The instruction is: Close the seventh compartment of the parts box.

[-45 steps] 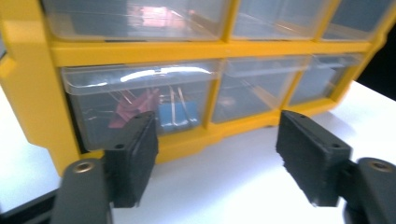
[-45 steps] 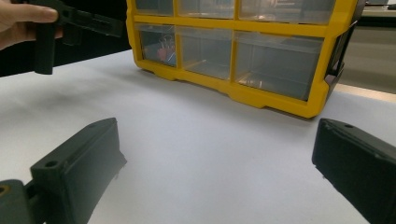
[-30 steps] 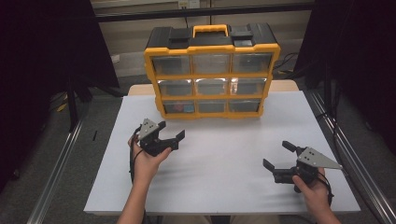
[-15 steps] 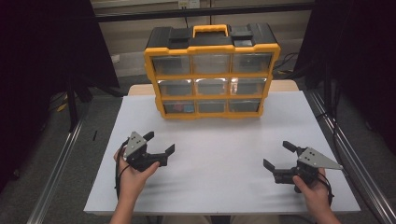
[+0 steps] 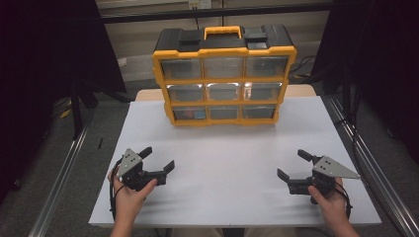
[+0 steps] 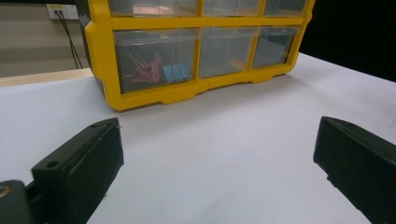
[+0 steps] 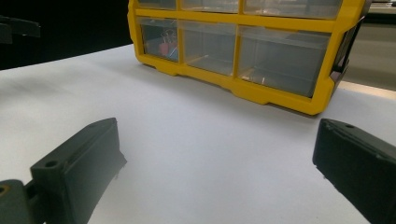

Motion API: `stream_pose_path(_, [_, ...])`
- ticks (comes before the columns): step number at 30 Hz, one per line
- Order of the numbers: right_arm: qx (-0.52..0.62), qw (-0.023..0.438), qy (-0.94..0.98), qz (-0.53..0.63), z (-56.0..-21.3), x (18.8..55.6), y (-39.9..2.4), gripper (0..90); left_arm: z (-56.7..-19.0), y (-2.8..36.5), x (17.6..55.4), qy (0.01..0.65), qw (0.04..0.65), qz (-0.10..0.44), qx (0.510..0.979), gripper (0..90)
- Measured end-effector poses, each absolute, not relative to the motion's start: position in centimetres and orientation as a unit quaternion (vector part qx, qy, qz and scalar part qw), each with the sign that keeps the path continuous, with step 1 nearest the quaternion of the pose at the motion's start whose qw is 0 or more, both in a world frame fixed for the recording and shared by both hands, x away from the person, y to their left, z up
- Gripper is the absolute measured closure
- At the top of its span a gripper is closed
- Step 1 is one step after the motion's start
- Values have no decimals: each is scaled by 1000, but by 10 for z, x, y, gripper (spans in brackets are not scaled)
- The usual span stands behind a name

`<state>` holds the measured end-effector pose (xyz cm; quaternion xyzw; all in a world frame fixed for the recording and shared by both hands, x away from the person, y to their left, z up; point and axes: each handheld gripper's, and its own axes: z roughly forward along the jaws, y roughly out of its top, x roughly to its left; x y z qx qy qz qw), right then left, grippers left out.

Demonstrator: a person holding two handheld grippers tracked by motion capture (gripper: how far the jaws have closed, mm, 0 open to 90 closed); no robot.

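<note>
Facing the unlabelled yellow organizer, both grippers' fingers stand apart, empty; left's just widened.

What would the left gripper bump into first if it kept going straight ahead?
Probably the yellow drawer box, near its bottom-left drawer with the clips. Bare white table lies between, and the left gripper is open.

No text, label, brand or number can be read anywhere. The yellow drawer organizer carries no legible marking on its frame or clear drawers. The white tabletop bears none either.
</note>
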<state>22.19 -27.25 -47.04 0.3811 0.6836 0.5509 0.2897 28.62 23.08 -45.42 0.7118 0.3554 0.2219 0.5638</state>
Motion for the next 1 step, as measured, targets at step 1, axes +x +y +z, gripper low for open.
stream_pose_path(1, [380, 291, 684, 551, -471, 223, -272, 8, -454, 231, 285, 359, 562, 223, 711, 12])
